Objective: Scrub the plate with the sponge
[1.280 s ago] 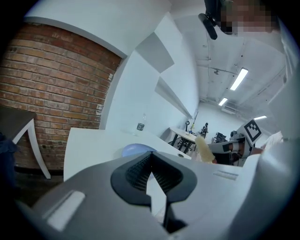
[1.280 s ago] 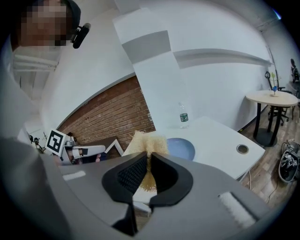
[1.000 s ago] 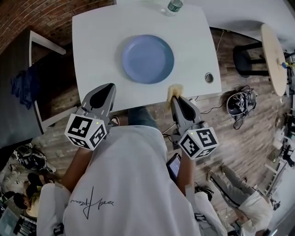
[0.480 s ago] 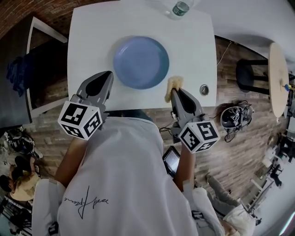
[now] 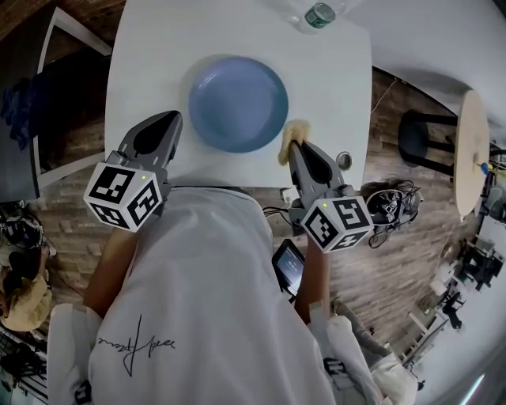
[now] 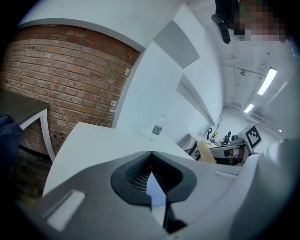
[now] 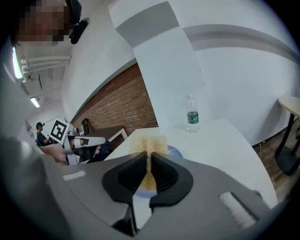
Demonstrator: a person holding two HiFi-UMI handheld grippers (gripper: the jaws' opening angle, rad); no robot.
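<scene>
Head view looks steeply down on the white square surface [image 5: 150, 63]; both gripper views skim it low, sharing the green-labelled clear bottle [image 5: 319, 14].

Top edge cuts bottle [image 5: 319, 13]; sponge [image 5: 289, 133] partly hidden.

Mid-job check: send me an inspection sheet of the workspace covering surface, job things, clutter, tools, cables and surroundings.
Surface: white table, with a round hole near its right front corner.
Job's things: blue plate lying flat mid-table, looks empty; yellow sponge at the plate's near right rim, contact unclear.
Clutter: bottle upright at the far edge.
Grippers: left tool shut and empty, left of the plate; right tool shut on the sponge.
Cables: thin cable on the floor right of the table.
Surroundings: stool, round side table, brick wall.
</scene>
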